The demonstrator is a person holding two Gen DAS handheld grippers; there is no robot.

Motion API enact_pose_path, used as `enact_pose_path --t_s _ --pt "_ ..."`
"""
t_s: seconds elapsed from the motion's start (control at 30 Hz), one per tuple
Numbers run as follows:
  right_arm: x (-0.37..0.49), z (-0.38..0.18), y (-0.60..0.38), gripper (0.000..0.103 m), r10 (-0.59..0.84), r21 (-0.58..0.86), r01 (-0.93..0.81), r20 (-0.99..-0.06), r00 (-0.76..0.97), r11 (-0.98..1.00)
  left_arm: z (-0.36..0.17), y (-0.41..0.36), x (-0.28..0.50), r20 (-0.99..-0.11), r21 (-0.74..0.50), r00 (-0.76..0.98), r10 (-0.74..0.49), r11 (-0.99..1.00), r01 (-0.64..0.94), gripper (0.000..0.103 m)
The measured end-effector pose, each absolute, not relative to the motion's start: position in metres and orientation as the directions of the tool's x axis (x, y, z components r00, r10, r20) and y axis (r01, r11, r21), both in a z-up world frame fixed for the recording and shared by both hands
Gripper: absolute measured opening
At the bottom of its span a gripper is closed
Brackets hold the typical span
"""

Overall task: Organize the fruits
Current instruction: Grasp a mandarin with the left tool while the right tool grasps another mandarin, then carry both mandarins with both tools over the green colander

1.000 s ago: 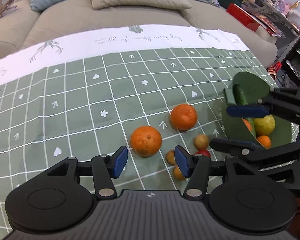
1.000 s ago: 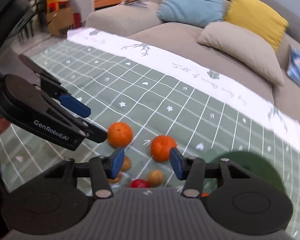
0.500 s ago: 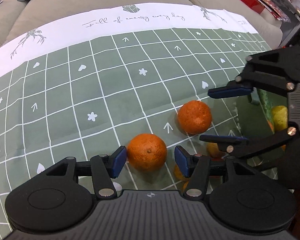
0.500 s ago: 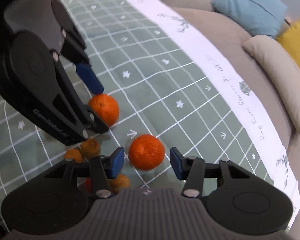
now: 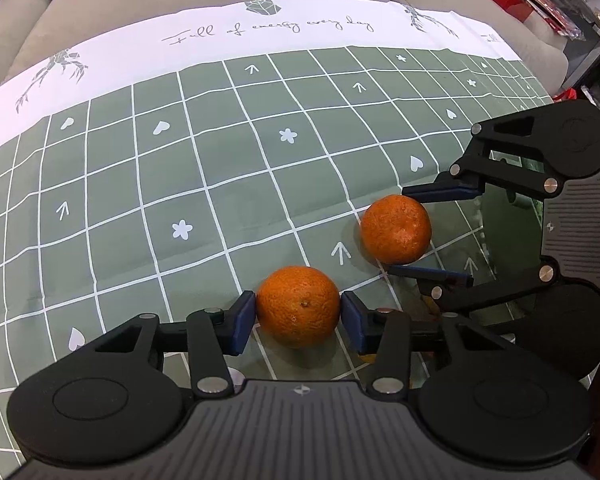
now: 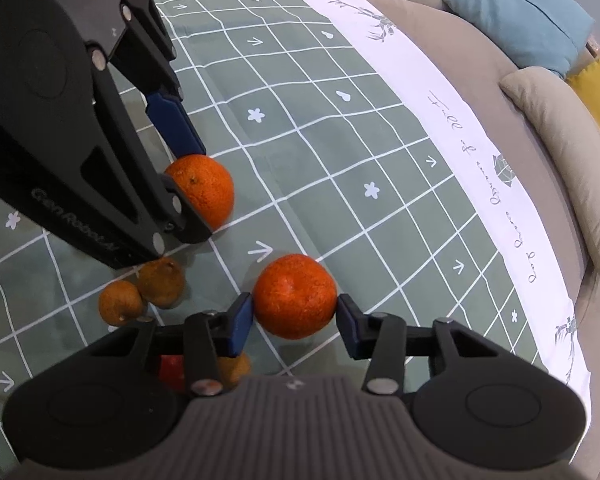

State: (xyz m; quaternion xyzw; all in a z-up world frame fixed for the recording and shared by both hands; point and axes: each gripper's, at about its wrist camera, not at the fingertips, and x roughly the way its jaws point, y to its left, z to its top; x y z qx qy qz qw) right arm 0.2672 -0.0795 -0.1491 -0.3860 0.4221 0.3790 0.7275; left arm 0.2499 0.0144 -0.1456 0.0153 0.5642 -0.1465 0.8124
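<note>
Two oranges lie on the green checked tablecloth (image 5: 204,184). My left gripper (image 5: 298,322) is open with its blue pads on either side of the near orange (image 5: 298,305), touching or almost touching it. My right gripper (image 6: 294,322) is open around the second orange (image 6: 294,301); this gripper also shows in the left wrist view (image 5: 432,236) around that orange (image 5: 395,229). In the right wrist view the left gripper (image 6: 188,176) straddles its orange (image 6: 204,190). Both oranges rest on the cloth.
Two small brownish-orange fruits (image 6: 140,292), a red fruit (image 6: 172,372) and another small fruit (image 6: 234,370) lie near the right gripper. A dark green plate (image 5: 508,236) sits behind the right gripper. A sofa with cushions (image 6: 564,128) borders the table.
Both grippers have moved down and forward. Each now has an orange between its open fingers; earlier the oranges lay ahead of the fingertips.
</note>
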Motion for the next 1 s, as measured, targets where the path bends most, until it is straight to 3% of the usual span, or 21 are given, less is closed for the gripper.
enact_pose_path --t_s 0.33,0.73,1.0 --pt "0.259 -0.131 -0.085 0.039 0.259 -0.218 -0.853 -0.891 0.372 0.474 -0.123 0.013 0.238 -0.907 -0.118 0.366 -0.205 0.962 0.246 0.051" --pt "0.211 -0.062 -0.109 0.039 0.351 -0.160 -0.743 -0.804 0.480 0.650 -0.063 0.012 0.198 -0.839 -0.104 0.501 -0.213 0.966 0.237 0.051" --pt "0.164 -0.046 -0.146 0.039 0.351 -0.102 -0.631 -0.757 0.551 0.769 -0.042 -0.015 0.168 -0.808 -0.117 0.526 -0.266 0.947 0.298 0.051"
